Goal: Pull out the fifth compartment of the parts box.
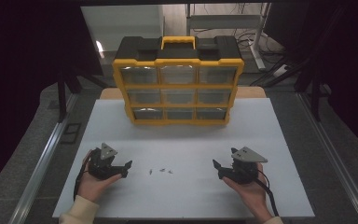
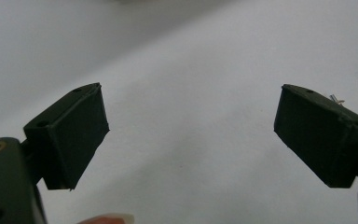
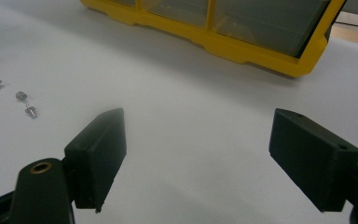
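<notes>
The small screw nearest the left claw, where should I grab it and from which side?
The nearest screw lies flat on the white table, just right of the open left claw. Probably best to come straight down from above, jaws closing across its thin shank, since nothing crowds it except the two other screws farther right. Its head end is too small to tell.

A yellow-and-black drawer organizer [image 1: 178, 81] stands upright at the far middle of the white table [image 1: 182, 196], its clear drawers facing the person. Nearer, a few small screws [image 1: 161, 171] lie loose between the two grippers — the left gripper [image 1: 127, 168] and the right gripper [image 1: 216, 169], each held in a hand, jaws apart and pointing inward at the screws.
</notes>
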Motion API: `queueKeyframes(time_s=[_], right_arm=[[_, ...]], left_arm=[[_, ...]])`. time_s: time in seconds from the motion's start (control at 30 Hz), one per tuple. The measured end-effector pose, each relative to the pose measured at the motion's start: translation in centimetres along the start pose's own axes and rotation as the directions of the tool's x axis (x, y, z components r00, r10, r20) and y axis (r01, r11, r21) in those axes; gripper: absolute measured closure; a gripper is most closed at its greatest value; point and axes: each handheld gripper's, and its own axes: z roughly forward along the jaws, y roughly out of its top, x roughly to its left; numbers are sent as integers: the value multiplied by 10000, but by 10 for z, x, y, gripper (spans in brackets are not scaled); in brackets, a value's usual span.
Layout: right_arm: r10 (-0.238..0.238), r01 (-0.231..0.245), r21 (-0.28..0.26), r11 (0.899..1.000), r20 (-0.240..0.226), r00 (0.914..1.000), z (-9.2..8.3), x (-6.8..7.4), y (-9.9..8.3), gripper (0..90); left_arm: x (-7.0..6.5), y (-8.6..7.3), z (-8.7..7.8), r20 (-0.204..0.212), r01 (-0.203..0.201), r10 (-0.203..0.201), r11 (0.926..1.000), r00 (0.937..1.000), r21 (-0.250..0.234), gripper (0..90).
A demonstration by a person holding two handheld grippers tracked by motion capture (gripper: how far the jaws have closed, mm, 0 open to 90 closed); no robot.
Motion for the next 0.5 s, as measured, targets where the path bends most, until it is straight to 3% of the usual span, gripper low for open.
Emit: queueKeyframes(time_s=[0.27,0.33,0.5], right_arm=[[-129,129,11,9999,-24,9999,4,6,2,191],[232,-233,-21,9997,-381,9990,6,8,4,190],[188,-193,-130,9997,-418,9990,9,14,10,190]], left_arm=[[0,0,0,-4,-13,13,10000,10000,6,101],[0,0,0,-3,1,-1,10000,10000,-9,102],[1,0,-1,-28,3,-3,10000,10000,-36,101]])
